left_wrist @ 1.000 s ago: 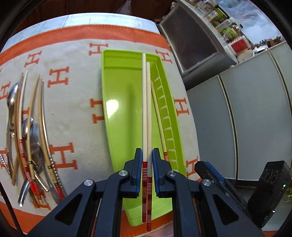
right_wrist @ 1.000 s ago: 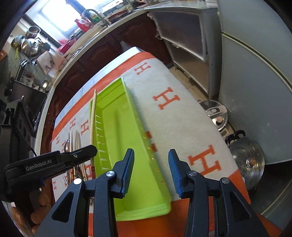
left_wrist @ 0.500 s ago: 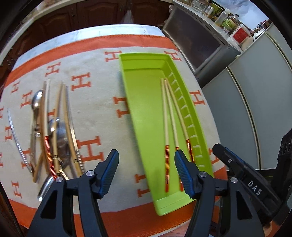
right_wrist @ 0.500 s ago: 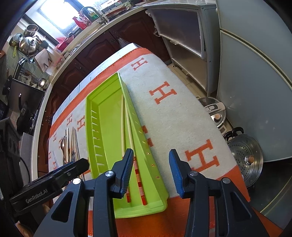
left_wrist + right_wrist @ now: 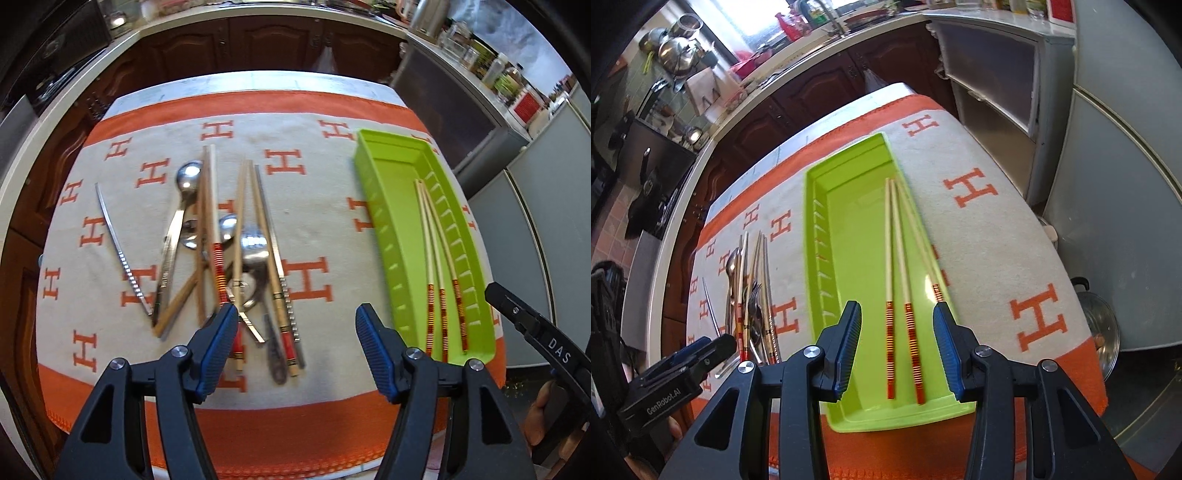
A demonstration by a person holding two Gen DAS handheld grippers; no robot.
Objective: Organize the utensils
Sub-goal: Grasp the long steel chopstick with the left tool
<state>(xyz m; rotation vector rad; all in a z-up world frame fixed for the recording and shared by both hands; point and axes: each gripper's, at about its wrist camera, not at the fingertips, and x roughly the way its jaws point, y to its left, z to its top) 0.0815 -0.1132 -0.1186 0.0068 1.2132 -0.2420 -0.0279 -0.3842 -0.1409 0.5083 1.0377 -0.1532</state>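
Utensils (image 5: 236, 254) heaped on cloth (image 5: 317, 221); tray (image 5: 391, 236) beside.

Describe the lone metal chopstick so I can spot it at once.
On the orange-bordered cloth, find the utensil pile left of the green tray. The metal chopstick lies alone left of that pile: thin, silver, ridged at its near end, with no red bands.

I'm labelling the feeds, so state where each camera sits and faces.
Left wrist: on the left tool, looking down at the loose pile of chopsticks and metal spoons; own open fingers and the right tool's tip show.
Right wrist: on the right tool, over the lime-green plastic tray.
Both share tray, pile, orange-lettered cloth.
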